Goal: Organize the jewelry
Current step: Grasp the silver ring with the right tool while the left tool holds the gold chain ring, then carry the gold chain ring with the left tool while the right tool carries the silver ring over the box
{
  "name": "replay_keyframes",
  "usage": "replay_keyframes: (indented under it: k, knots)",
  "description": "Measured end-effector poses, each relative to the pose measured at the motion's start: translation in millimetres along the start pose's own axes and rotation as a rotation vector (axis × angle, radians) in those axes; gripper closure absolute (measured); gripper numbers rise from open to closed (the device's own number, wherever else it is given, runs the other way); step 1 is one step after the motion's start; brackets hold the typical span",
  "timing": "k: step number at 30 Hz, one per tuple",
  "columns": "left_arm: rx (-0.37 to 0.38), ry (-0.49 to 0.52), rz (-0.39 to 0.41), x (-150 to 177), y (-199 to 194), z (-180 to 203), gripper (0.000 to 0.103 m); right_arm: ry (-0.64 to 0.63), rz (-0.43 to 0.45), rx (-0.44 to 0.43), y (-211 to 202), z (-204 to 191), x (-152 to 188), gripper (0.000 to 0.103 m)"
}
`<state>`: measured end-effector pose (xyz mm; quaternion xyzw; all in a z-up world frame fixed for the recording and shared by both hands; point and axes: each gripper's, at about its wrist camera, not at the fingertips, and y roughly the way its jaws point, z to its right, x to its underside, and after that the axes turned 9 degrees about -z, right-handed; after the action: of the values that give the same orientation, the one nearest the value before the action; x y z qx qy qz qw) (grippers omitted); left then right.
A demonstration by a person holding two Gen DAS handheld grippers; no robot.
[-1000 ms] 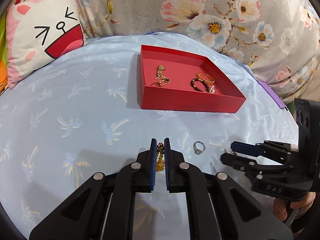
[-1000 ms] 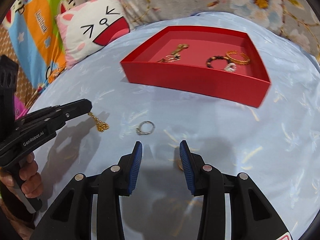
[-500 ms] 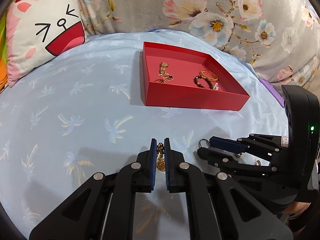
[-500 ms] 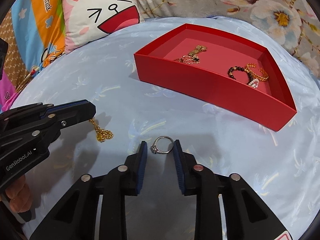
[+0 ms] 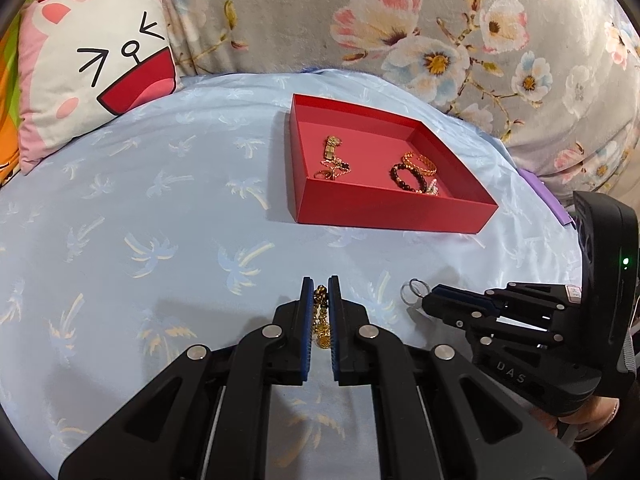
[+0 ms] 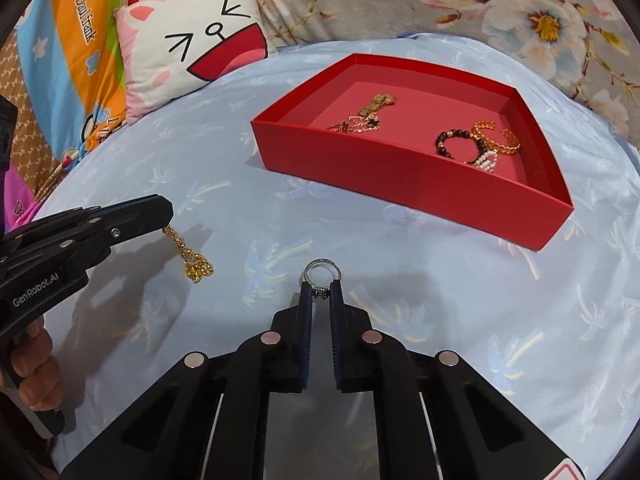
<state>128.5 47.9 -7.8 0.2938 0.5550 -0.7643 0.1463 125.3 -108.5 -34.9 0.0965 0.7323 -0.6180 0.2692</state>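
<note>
- Left hand-held gripper (image 5: pixel 320 294): blue-padded fingers closed on a gold chain (image 5: pixel 321 320); in the right wrist view the chain (image 6: pixel 192 258) hangs from the fingertips, beaded links ending in a bunched cluster whose lower end seems to touch the bedsheet (image 6: pixel 360 280), though contact is hard to judge.
- Right hand-held gripper (image 6: pixel 320 294): clenched on a silver ring (image 6: pixel 320 276); the band is thin and polished, with a small dark setting pinched between the pads and the loop projecting beyond the tips. In the left wrist view the ring (image 5: pixel 412 292) stands out ahead of the fingertips.
- Red tray (image 6: pixel 400 168): shallow, open-topped, lying on the sheet well beyond both grippers.
- Tray contents: at left a gold bracelet (image 6: pixel 372 110) with a flat clasp over tangled fine chains; at right a dark beaded bracelet (image 6: pixel 452 140) overlapping a gold cuff (image 6: pixel 500 138), with pale pearl-like beads beside them.
- Bedsheet: pale blue, printed with palm motifs.
- Cartoon pillow (image 6: pixel 192 44): propped at the far left edge.
</note>
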Motion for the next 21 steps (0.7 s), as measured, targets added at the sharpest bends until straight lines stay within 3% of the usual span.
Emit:
replay_keyframes:
  k: [7,21]
  knots:
    - [0.000,0.021,0.031,-8,-16,2,0.097,0.041,0.053,-0.001,-23,12,-4,0.095]
    - [-0.023,0.160,0.147,-68,-54,40,0.097,0.106,0.139,0.042,-67,56,-17,0.095]
